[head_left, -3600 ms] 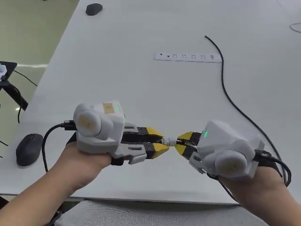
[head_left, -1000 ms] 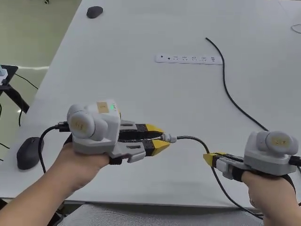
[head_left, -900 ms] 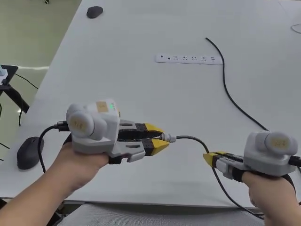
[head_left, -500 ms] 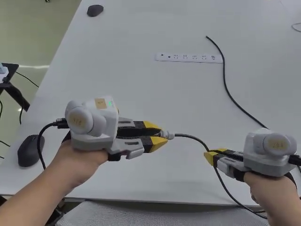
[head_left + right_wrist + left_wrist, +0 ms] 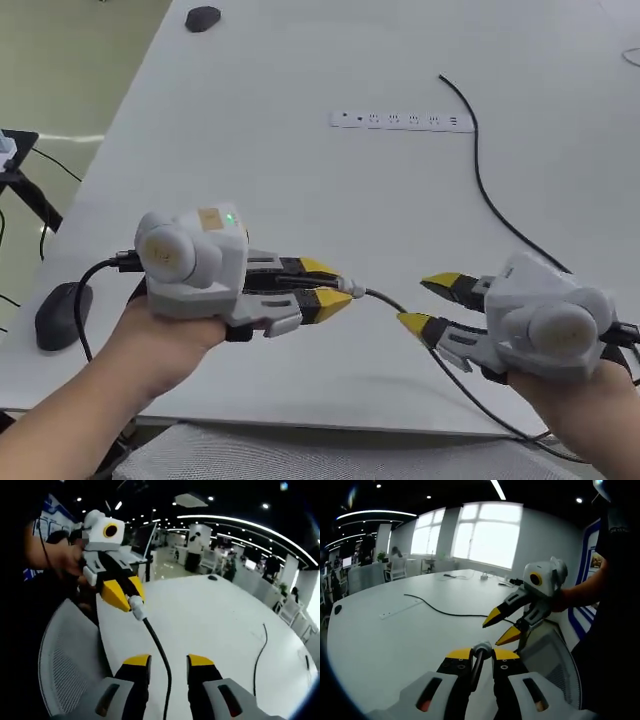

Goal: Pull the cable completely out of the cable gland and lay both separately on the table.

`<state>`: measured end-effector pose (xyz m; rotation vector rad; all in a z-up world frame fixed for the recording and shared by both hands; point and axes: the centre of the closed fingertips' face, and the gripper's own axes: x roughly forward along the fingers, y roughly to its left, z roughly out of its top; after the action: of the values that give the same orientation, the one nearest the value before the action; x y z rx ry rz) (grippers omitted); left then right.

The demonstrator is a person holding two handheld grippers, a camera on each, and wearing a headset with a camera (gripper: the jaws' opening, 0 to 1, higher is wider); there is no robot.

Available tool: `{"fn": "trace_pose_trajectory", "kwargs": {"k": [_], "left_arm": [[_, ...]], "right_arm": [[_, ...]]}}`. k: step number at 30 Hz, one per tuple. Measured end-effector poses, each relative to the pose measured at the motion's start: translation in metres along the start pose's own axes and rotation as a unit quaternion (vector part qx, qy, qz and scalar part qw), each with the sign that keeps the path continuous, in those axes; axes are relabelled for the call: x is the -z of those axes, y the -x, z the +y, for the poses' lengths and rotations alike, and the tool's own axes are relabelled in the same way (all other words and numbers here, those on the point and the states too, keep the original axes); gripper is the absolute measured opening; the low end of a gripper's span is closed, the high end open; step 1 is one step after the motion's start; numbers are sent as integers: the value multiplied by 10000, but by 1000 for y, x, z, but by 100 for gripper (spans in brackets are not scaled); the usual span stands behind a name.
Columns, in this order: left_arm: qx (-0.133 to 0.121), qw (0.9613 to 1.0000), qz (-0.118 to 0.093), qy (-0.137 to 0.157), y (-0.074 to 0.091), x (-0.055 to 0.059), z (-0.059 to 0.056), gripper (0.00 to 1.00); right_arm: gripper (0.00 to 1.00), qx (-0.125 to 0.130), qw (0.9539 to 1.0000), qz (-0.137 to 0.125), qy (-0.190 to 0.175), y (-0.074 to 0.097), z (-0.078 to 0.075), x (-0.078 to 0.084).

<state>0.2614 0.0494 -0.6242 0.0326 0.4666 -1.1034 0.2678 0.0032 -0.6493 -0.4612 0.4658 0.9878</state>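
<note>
**Gland pinched on the left, cable loose on the right**

Grips the cable gland (image 5: 352, 289) hard in the left gripper (image 5: 333, 285), jaws closed tight on it. Leaves the small pale gland poking out just past the yellow tips. Points the gland's long way straight out along the left jaws, toward the right gripper (image 5: 423, 301).

Has the black cable (image 5: 380, 300) coming out of the gland's front end. Lets it run on in the same line, then dip and pass between the right jaws. Goes on under the right hand and down over the near edge of the table (image 5: 300, 180).

Holds the right gripper spread wide, with nothing in it. Touches neither jaw with the cable, going by the right gripper view.

Holds both grippers up above the table, close to its near edge, tips facing each other, near but apart.

Lots of bare white table ahead of both grippers. Farther ahead, a power strip (image 5: 400, 121) with its own dark cord (image 5: 480, 190) curving back toward the right gripper. Beside the left hand, a dark mouse (image 5: 55, 315) near the table's side edge. Below the near edge, a mesh chair (image 5: 300, 455).
</note>
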Motion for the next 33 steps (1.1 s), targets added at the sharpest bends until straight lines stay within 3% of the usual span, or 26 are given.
{"fn": "trace_pose_trajectory", "kwargs": {"k": [1,5,12,16,19,33], "left_arm": [[7,10000,-3,-4,0,0,0,15],[23,10000,-15,8,0,-1,-1,15],[25,10000,-6,57,1,0,-1,15],[17,10000,-7,51,1,1,-3,15],[24,10000,-28,93,2,1,-4,15],[107,9999,16,50,1,5,-10,15]], "right_arm": [[26,-57,9998,-30,209,-2,4,-7],[23,-171,9989,-65,436,-11,14,-18],[13,-233,9973,73,696,-24,21,-17],[9,-305,9979,34,571,-25,24,-19],[2,-256,9973,35,688,-27,23,-18],[0,-369,9992,48,161,-26,28,-11]]}}
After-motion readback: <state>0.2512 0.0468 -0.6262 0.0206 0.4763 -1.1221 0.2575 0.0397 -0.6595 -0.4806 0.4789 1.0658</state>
